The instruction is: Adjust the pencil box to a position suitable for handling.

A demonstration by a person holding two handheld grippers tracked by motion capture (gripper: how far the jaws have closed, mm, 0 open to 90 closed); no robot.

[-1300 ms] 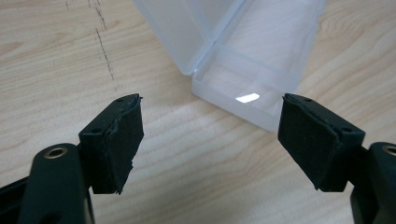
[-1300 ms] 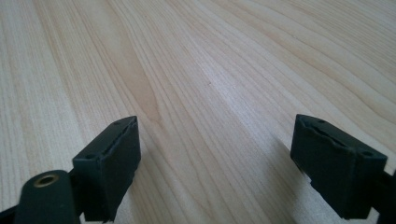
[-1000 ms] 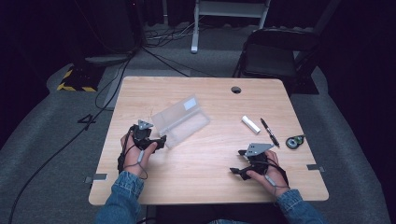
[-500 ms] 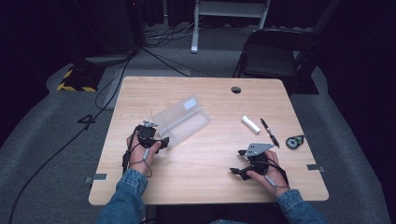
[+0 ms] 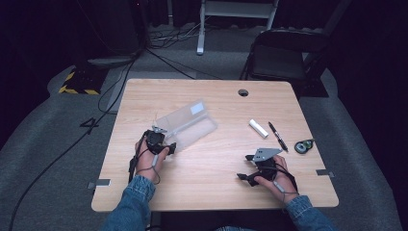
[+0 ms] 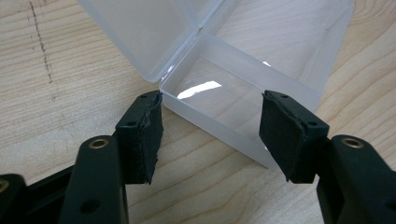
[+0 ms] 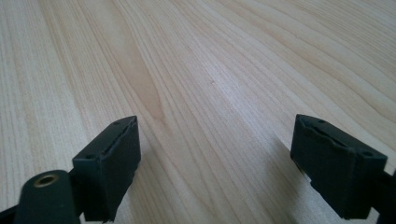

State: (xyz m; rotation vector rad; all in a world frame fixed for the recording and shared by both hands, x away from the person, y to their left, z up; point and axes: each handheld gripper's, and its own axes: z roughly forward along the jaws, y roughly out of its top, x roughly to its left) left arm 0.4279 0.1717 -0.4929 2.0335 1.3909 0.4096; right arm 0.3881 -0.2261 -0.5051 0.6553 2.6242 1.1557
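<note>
1. Clear plastic box (image 5: 187, 126), lid swung open, lies left of the middle of the wooden bench (image 5: 216, 192); in the left tool view the box (image 6: 243, 93) shows its open tray and the hinged lid folded back to the upper left.
2. The left tool (image 5: 159, 142) sits at the near left end of the box. In its own view the left tool (image 6: 210, 130) has its jaws spread wide, one pad at the tray's hinge corner and the other beside the tray's near wall; whether either pad touches the plastic I cannot tell. It grips nothing.
3. The right tool (image 5: 246, 168) rests low over the bench near the front right, well apart from the box. In its own view the right tool (image 7: 215, 163) has its jaws wide apart with bare wood between them.
4. A white cylinder (image 5: 258, 128), a black pen (image 5: 277, 136) and a small tape roll (image 5: 304, 145) lie toward the right edge.
</note>
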